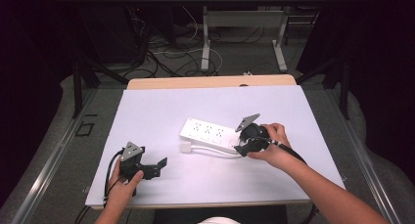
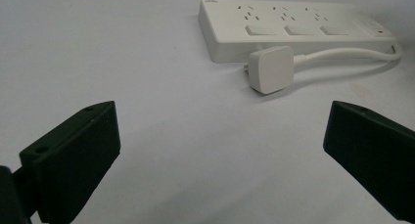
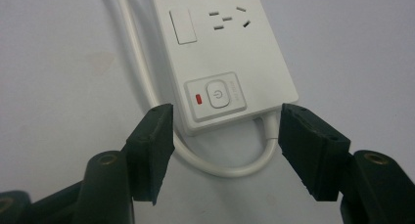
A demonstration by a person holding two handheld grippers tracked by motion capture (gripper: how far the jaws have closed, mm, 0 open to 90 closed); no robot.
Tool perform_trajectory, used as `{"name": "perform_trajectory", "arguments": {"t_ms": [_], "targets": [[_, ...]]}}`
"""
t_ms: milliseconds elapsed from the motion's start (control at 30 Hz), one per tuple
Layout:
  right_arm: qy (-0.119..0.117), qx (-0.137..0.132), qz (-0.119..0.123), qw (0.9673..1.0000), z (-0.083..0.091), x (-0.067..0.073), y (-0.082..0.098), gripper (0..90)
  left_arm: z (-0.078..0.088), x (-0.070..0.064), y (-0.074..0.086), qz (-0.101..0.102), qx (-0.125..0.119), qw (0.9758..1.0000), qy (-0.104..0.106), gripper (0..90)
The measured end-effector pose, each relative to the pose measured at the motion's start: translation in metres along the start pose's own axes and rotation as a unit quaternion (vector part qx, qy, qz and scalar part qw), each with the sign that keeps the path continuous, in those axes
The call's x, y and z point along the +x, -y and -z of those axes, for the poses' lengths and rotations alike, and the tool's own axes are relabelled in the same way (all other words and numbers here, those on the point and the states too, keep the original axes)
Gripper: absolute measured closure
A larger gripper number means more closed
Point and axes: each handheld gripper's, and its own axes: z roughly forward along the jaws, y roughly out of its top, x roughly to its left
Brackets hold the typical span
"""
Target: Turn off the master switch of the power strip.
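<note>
A white power strip [image 1: 208, 133] lies flat at the middle of the white table top [image 1: 161, 106]. Its cable curls back along its near side to a white plug [image 1: 185, 147] that rests on the table by its left end. My right gripper [image 1: 241, 148] is at the strip's right end. In the right gripper view the strip [image 3: 220, 53] shows its power button [image 3: 218, 94], and my right gripper [image 3: 227, 126] stands open, a jaw on either side of that end and the cable loop [image 3: 225, 171], touching neither. My left gripper [image 1: 159, 166] rests open at the front left, facing the plug [image 2: 270, 69] and the strip [image 2: 293, 28].
The table's wooden far edge [image 1: 210, 81] borders a floor with tangled cables [image 1: 166, 53] and the metal legs of another table [image 1: 205, 43]. Dark frame posts stand at both sides. Bare white surface surrounds the strip.
</note>
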Motion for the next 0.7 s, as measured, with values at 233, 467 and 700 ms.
{"name": "perform_trajectory", "arguments": {"t_ms": [233,467,700], "targets": [[-0.007,0.003,-0.009,0.9999,-0.006,-0.001,-0.003,41.7,0.0,0.0,0.0,0.0,0.0,1.0,0.0,0.5],[-0.006,0.004,-0.034,0.9994,-0.011,0.0,-0.006,46.0,0.0,0.001,0.0,0.001,0.0,1.0,-0.001,0.5],[-0.002,0.004,-0.029,0.9996,-0.013,-0.001,-0.009,49.5,0.0,0.0,0.0,0.0,0.001,1.0,0.0,0.6]]}}
